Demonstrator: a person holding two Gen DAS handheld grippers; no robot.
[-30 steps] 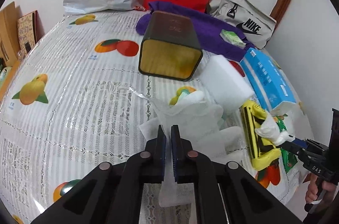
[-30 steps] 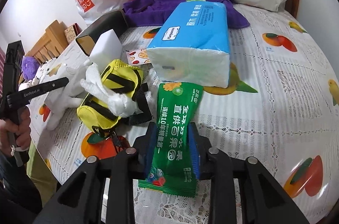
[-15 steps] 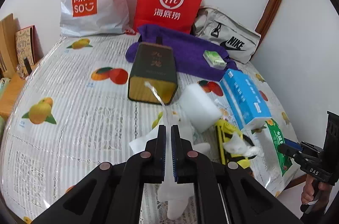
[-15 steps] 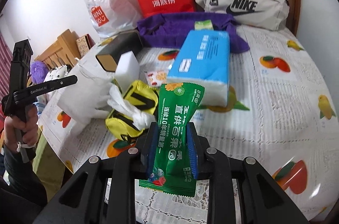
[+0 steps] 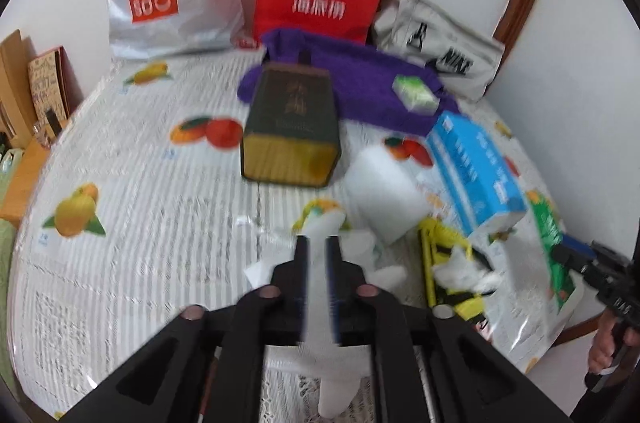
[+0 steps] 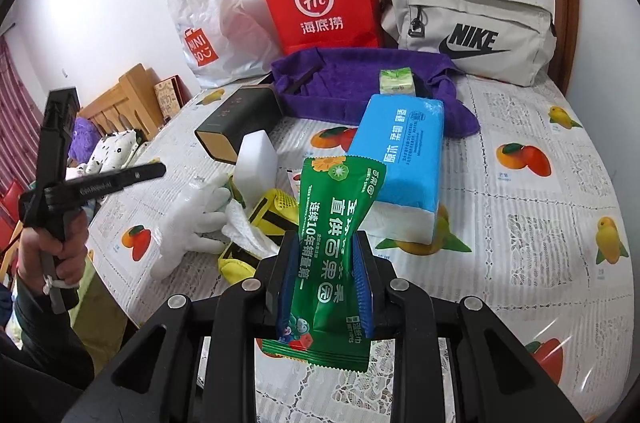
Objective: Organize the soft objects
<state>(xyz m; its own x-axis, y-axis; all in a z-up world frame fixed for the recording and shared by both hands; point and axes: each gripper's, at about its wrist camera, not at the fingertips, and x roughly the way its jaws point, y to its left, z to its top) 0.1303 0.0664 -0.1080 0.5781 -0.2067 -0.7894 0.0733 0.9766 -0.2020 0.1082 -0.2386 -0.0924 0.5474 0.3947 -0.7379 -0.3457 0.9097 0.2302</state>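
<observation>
Glove: white glove (image 6: 188, 223) is lying at lower left of the right wrist view on the fruit-print surface (image 6: 532, 223), touching the yellow bag (image 6: 268, 219).
Left gripper (image 5: 319, 251): jaws are opening, with the blurred glove showing in the gap; no pad is visibly pressing it.
Sponge: white block (image 6: 256, 163) is standing mid-frame, beside the dark box (image 6: 236, 123).
Right gripper (image 6: 325, 279): jaws are pinching the green wipes packet (image 6: 340, 223), which is hanging clear of the surface at centre.
Tissues: blue pack (image 6: 404, 147) is lying right of centre, before the purple towel (image 6: 360, 79).
</observation>
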